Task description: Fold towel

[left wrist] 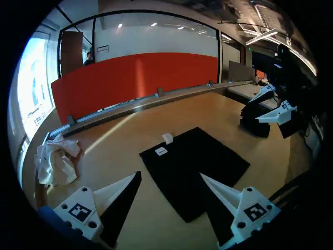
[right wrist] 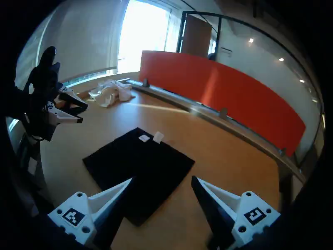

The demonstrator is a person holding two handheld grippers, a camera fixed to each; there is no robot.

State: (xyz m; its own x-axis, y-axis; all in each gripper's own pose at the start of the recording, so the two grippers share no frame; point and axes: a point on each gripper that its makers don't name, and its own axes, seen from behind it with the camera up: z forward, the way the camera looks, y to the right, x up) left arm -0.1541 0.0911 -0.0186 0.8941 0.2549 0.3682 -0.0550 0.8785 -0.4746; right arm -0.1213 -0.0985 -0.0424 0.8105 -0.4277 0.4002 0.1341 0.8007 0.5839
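Your left gripper (left wrist: 170, 173) has its fingers spread wide with nothing between them. The tips point over the near edge of the black towel (left wrist: 195, 166). Can't tell if they touch the cloth.

Your right gripper (right wrist: 162, 178) is the same: fingers wide apart, empty, tips over the towel's near side.

In the left gripper view the right gripper sits off by the right side of the tabletop (left wrist: 125, 137), raised, its fingers apart. In the right gripper view the left gripper is up by the left side.

The towel lies flat around the middle of the tabletop, between the two grippers. Two small white tags (left wrist: 167, 138) sit at its far edge.

A crumpled white cloth (left wrist: 56, 160) lies near the far left corner, well apart from the towel. An orange partition (left wrist: 137, 81) runs along the far edge.
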